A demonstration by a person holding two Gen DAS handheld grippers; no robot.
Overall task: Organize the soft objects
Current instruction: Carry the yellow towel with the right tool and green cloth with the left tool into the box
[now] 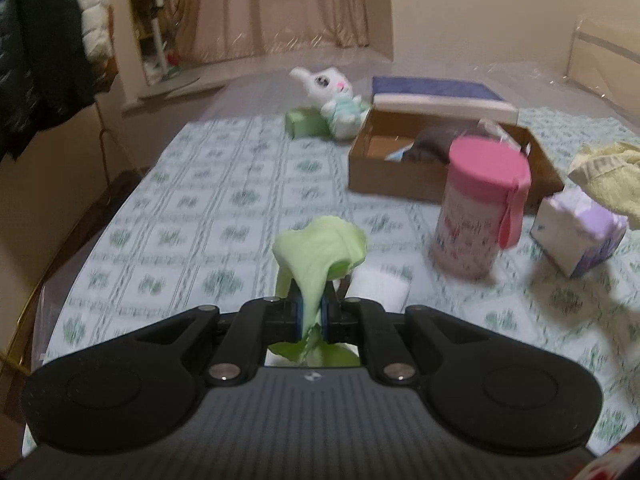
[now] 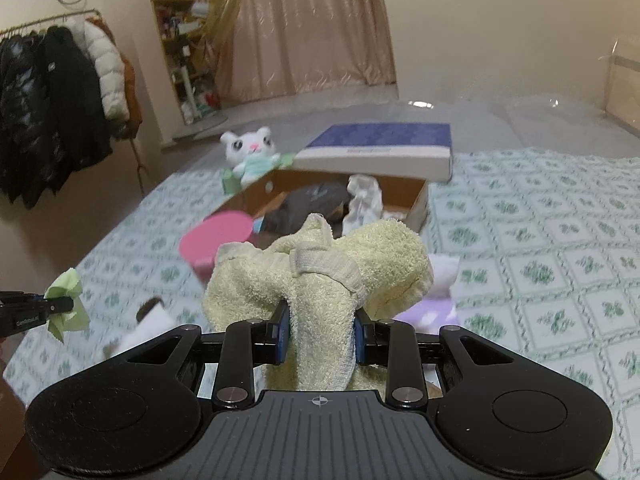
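Green cloth [image 1: 316, 256] is pinched between the pads of the left gripper [image 1: 312, 320], bunched above a patterned tablecloth [image 1: 208, 216]; beyond stand a pink-lidded canister [image 1: 478, 208], an open cardboard box [image 1: 400, 176] and a toy rabbit [image 1: 336, 100]. In the right wrist view, the right gripper [image 2: 320, 336] is clamped on a pale yellow towel [image 2: 320, 276], held above the table in front of the box, with the left gripper and its cloth at the left edge.

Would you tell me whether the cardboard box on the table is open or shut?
Open: the cardboard box has its lid raised behind it, and dark and white items show inside.
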